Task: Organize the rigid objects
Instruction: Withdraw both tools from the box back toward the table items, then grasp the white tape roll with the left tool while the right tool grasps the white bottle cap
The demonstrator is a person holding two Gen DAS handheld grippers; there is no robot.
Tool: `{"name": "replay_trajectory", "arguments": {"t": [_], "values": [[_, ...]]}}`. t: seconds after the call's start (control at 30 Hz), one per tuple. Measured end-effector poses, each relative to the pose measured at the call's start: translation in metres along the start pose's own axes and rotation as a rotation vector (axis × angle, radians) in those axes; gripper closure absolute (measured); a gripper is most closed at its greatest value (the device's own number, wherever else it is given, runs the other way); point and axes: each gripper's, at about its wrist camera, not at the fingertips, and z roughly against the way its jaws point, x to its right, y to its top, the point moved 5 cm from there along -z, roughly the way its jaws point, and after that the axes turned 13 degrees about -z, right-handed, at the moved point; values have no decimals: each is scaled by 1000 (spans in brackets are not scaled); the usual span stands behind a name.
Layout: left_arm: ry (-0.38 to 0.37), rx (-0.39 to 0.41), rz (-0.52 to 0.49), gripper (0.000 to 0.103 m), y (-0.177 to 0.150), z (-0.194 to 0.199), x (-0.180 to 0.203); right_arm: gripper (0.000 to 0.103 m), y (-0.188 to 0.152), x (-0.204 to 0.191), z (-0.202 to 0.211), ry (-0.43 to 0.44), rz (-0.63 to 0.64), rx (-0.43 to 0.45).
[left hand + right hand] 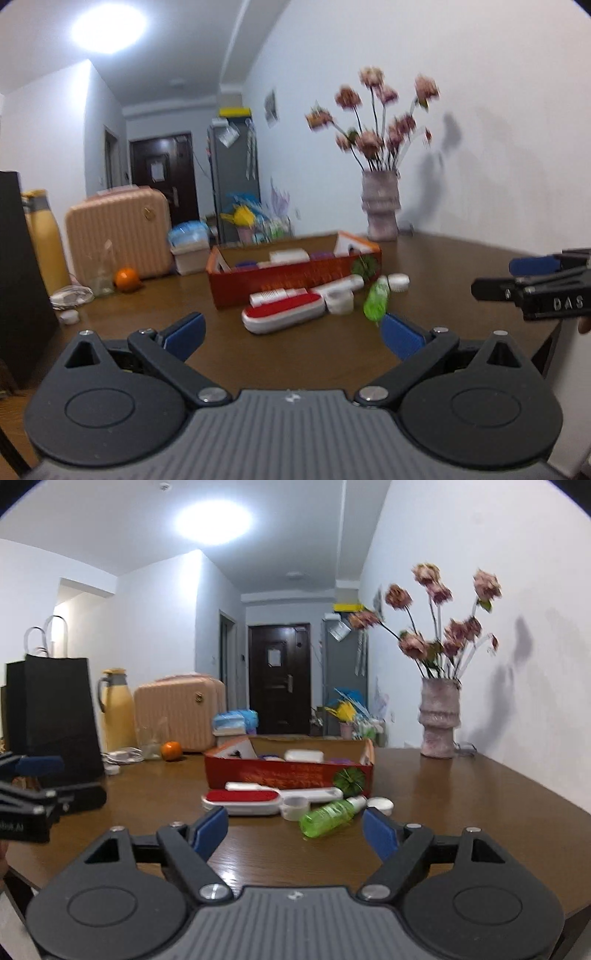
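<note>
From the left wrist view, the left tool [291,328] stands wide with nothing between its blue pads, low over the brown wood-grain bench [461,266]. The loose things lie just ahead of it, clustered at the foot of the red cardboard box [288,282]: a flat oblong lint brush [282,314] with a red felt face in a white plastic shell, a short white jar [340,301], a translucent green spray bottle [376,301] lying on its side, and a small round white lid [399,282]. The bottle is a smooth cylinder, so I judge that a nudge from a pad could send it rolling toward the bench edge. The right tool [491,278] reaches in from the right at much the same height; if both close on the same cluster they could knock together. The picture is blurred, so finer contact cannot be told.

From the right wrist view, the right tool [295,830] is also wide and empty, aimed at the spray bottle [330,816], which lies just beside the jar [295,806]. The brush [242,800] lies touching or nearly touching the jar; a careless grab could drag the neighbours. The box [280,775] already holds several white and purple pieces. The tall ribbed vase [439,720] with dried flowers stands well apart at the back right, top-heavy by my reckoning, and a wide sweep could tip it.
</note>
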Motion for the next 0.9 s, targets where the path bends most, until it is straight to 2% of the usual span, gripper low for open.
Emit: {"name": "replay_trajectory", "arguments": {"t": [0.13, 0.27, 0.33, 0.4, 0.43, 0.53, 0.63, 0.73, 0.77, 0.83, 0.87, 0.9], "values": [[-14, -50, -15, 1, 0, -36, 11, 24, -1, 29, -28, -46, -34, -55], [-44, -85, -35, 8, 9, -82, 24, 25, 8, 56, -62, -52, -53, -93], [-63, -92, -45, 12, 14, -108, 29, 25, 18, 68, -81, -63, -38, -101], [-66, -127, -32, 23, 16, -141, 33, 25, 29, 77, -102, -64, -20, -106], [-69, -148, -17, 25, 16, -157, 35, 25, 32, 81, -111, -61, -12, -110], [-97, -180, 16, 27, 19, -199, 42, 25, 41, 92, -143, -57, 9, -149], [-121, -231, -7, 29, 22, -235, 54, 26, 48, 98, -178, -37, 38, -203], [-110, -276, 28, 32, 24, -262, 57, 26, 53, 105, -215, -23, 71, -258], [-115, -297, 37, 37, 22, -269, 58, 26, 53, 108, -227, -14, 71, -285], [-102, -289, 45, 39, 23, -274, 60, 31, 50, 115, -251, 2, 68, -338], [-106, -291, 41, 45, 24, -278, 63, 33, 48, 116, -260, 5, 70, -363], [-108, -303, 46, 56, 24, -281, 64, 37, 45, 118, -270, 3, 75, -385]]}}
